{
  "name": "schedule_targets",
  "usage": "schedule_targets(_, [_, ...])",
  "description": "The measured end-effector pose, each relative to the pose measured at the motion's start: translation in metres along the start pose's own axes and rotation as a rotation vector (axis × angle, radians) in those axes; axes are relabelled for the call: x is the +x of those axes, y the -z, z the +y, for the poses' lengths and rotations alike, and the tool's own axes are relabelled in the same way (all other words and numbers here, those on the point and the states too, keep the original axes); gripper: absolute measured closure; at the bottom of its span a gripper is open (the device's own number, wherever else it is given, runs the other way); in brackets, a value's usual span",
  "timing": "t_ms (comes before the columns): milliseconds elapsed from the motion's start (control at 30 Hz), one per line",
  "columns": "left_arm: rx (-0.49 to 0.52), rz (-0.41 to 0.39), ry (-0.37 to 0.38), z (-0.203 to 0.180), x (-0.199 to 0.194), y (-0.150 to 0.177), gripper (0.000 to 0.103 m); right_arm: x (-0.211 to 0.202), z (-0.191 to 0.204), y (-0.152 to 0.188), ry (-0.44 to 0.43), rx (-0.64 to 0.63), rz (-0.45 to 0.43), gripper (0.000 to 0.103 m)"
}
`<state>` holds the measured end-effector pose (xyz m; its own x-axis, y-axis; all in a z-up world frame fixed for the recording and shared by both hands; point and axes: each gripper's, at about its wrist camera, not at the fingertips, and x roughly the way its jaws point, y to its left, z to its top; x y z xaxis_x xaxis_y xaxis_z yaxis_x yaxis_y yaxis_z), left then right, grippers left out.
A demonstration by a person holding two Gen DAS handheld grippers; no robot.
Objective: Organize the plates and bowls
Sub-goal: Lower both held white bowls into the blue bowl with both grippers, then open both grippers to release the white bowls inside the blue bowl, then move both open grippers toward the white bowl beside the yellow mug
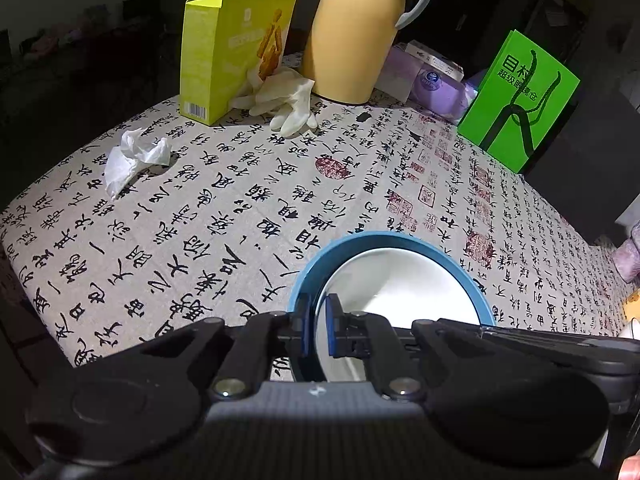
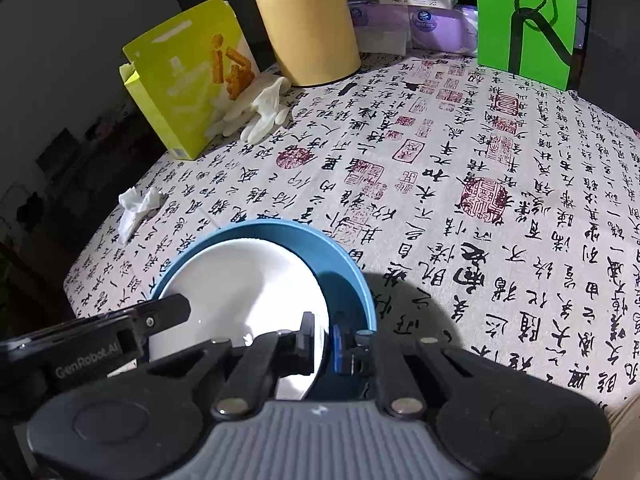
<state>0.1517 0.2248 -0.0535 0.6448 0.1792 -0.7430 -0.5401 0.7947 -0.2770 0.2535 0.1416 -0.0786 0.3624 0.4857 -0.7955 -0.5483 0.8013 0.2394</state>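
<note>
A blue bowl (image 1: 396,238) (image 2: 340,256) sits on the calligraphy-print tablecloth near the front edge, and a white dish (image 1: 400,284) (image 2: 240,280) lies inside it. My left gripper (image 1: 320,320) is shut on the bowl's left rim, one pad outside the wall and one inside over the white dish. My right gripper (image 2: 323,336) is shut on the white dish's right rim. Its outer pad sits in the gap between the dish and the blue wall. Each view shows the other gripper's finger at the bowl's far side. The bowl's near edge is hidden by the gripper bodies.
At the back stand an open yellow-green snack box (image 1: 236,40) (image 2: 188,76), a yellow jug (image 1: 360,32) (image 2: 304,24), a green bag (image 1: 524,100) (image 2: 524,20) and purple tissue packs (image 1: 436,84) (image 2: 420,24). Pale gloves (image 1: 284,100) (image 2: 264,108) and a crumpled tissue (image 1: 132,156) (image 2: 138,206) lie on the tablecloth (image 1: 240,200) (image 2: 440,200).
</note>
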Motion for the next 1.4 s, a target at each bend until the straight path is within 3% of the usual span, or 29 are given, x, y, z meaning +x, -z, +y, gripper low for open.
schedule_targets(233, [-0.004, -0.002, 0.004, 0.0, -0.001, 0.001, 0.095, -0.004, 0.001, -0.002, -0.001, -0.007, 0.015, 0.089])
schedule_targets(300, [-0.004, 0.0, 0.005, 0.0, -0.001, 0.001, 0.094, -0.008, 0.002, -0.003, -0.008, -0.006, 0.003, 0.083])
schedule_targets(367, [-0.004, -0.002, -0.001, -0.001, -0.001, 0.001, 0.094, -0.017, 0.003, -0.005, 0.001, -0.015, -0.033, 0.069])
schedule_targets(500, [-0.017, -0.003, 0.011, 0.001, -0.001, 0.0, 0.094, -0.032, 0.003, -0.006, -0.001, -0.032, -0.079, 0.067])
schedule_targets(600, [-0.022, -0.005, 0.021, 0.002, -0.001, 0.0, 0.093, -0.041, 0.001, -0.005, 0.016, -0.041, -0.11, 0.06])
schedule_targets(667, [-0.025, -0.005, 0.029, 0.003, -0.003, 0.0, 0.091, -0.045, -0.002, -0.002, 0.014, -0.039, -0.125, 0.047])
schedule_targets(800, [-0.023, -0.016, 0.056, 0.002, -0.008, 0.001, 0.077, -0.056, -0.012, 0.006, 0.019, -0.02, -0.177, 0.028])
schedule_targets(867, [-0.013, -0.033, 0.068, -0.001, -0.013, 0.002, 0.069, -0.062, -0.017, 0.01, 0.02, -0.008, -0.207, 0.014])
schedule_targets(1000, [0.008, -0.082, 0.073, -0.006, -0.026, 0.003, 0.053, -0.073, -0.029, 0.018, 0.024, 0.024, -0.255, 0.009])
schedule_targets(1100, [0.023, -0.116, 0.088, -0.009, -0.037, 0.004, 0.041, -0.078, -0.034, 0.025, 0.031, 0.034, -0.265, 0.0])
schedule_targets(1167, [0.038, -0.149, 0.084, -0.011, -0.044, 0.006, 0.031, -0.081, -0.035, 0.031, 0.036, 0.033, -0.28, 0.0])
schedule_targets(1300, [0.065, -0.229, 0.094, -0.011, -0.062, 0.014, 0.0, -0.089, -0.038, 0.044, 0.043, 0.018, -0.317, 0.0])
schedule_targets(1400, [0.071, -0.291, 0.117, -0.009, -0.075, 0.022, 0.0, -0.097, -0.042, 0.056, 0.042, 0.018, -0.345, 0.0])
